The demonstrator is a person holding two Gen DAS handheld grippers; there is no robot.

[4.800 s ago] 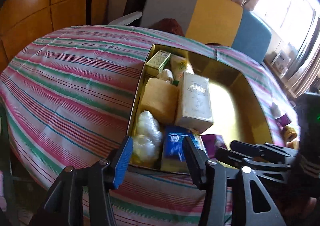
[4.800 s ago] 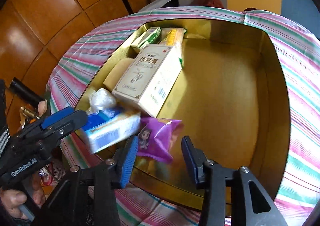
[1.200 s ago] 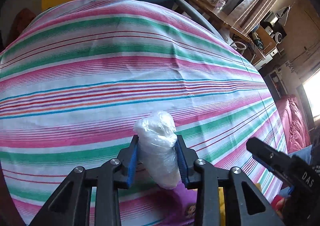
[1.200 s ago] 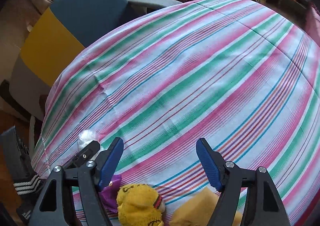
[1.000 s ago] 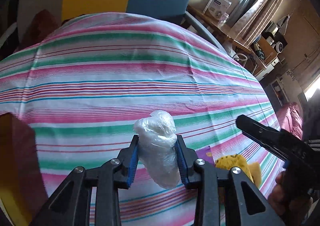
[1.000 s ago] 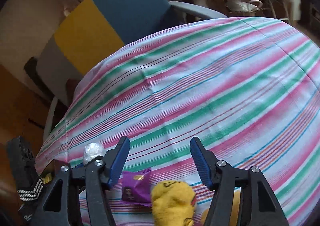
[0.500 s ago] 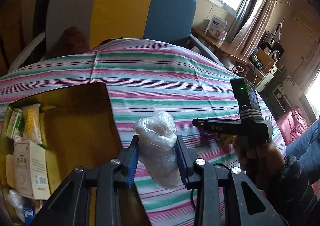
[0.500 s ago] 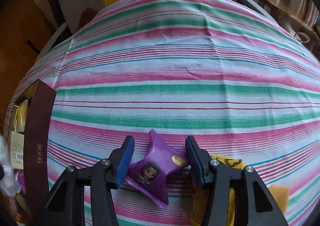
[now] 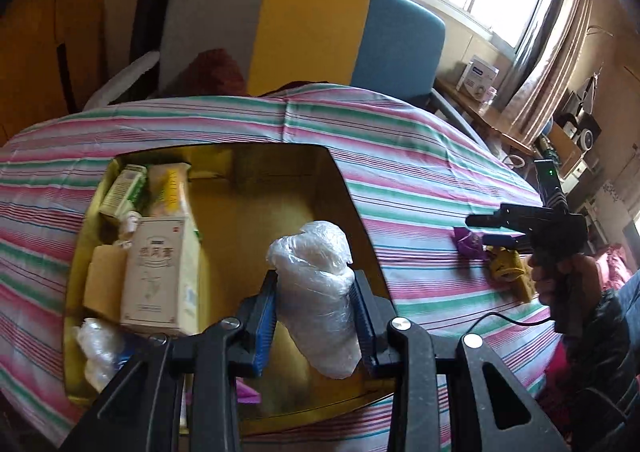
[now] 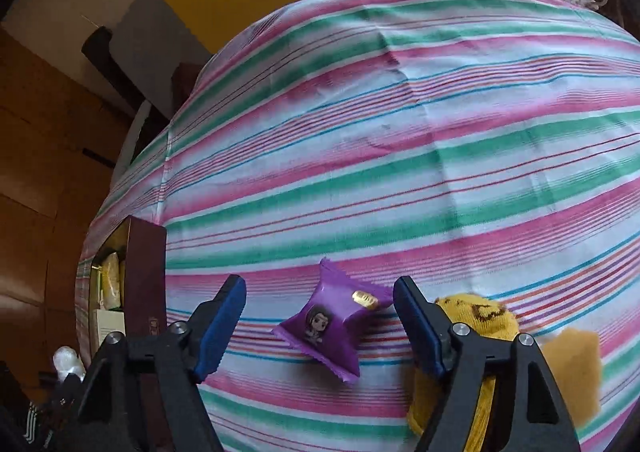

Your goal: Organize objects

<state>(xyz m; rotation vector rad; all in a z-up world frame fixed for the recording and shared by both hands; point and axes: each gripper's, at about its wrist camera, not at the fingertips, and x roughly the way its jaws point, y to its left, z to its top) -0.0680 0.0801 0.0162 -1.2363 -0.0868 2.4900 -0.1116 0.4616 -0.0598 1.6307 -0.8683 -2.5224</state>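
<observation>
**Holding a plastic-wrapped bundle over the box while the other fingers spread around a purple packet**

Gripping a white plastic-wrapped bundle (image 9: 320, 292), the left gripper (image 9: 316, 326) has its blue fingers (image 9: 264, 322) pressed against both sides of it, nearly closed. The bundle stands upright between them, above the open gold-lined box (image 9: 280, 212) that sits on the striped cloth of the surface (image 9: 420, 192).

Inside the box, along its left wall, things are packed together: another plastic-wrapped bundle (image 9: 98, 348) at the near left corner, a white carton (image 9: 158, 276) lying just beyond it, a tan block (image 9: 100, 284) beside the carton against the wall, and a green-and-white carton (image 9: 122, 190) with a yellow packet (image 9: 170, 188) at the far left corner. A bit of purple wrapper (image 9: 246, 392) shows at the near edge. The right half of the box floor is bare.

To the right of the box, the right gripper (image 10: 320, 322) points down at the surface, its jaws opening. A purple packet (image 10: 334, 326) with a small cartoon figure lies flat on the cloth between the fingers (image 10: 222, 326), and neither one touches it. Just to the packet's right lie a yellow sock (image 10: 476, 316) and, beyond that, a tan sponge (image 10: 572, 364), near the surface's near right edge. The rest of the striped cloth stretches away to the far edge, where a grey, yellow and blue chair (image 9: 308, 24) stands.
</observation>
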